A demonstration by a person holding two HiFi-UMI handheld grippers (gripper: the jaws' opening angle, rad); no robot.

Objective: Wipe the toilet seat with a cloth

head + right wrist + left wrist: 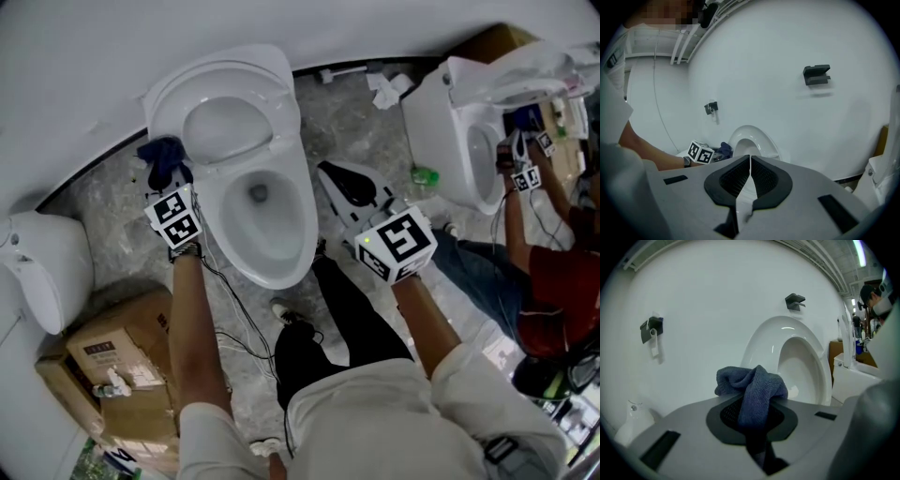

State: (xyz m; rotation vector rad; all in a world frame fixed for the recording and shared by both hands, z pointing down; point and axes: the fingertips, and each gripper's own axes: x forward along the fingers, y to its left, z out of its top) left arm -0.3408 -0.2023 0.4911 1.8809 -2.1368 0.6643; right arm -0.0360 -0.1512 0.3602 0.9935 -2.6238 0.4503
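— What sort of room is it?
— A grey mottled floor [366, 141] under a curved white wall [94, 56]. A white toilet [281, 267] stands in the middle, with its toilet seat [272, 103] tipped up towards the wall. A cardboard box [122, 356] sits low on the left. A second toilet [450, 131] is off to the right, with another person [562, 272] beside it.
— And the cloth?
— The dark blue cloth [161, 159] is pinched in the left gripper [167, 180]. In the left gripper view its jaws are closed on a fold of it, and the rest bunches up and spills over the tips. Cloth and gripper are held just left of the raised seat, by the bowl's back corner. I can't tell whether the cloth touches the porcelain.
— The other hand?
— The right gripper [328, 173] is on the far side of the bowl, well apart from the cloth. Its view shows the two pads pressed together with nothing between them. It points towards the raised seat, and the cloth shows small beyond it, beside the left gripper's marker cube.
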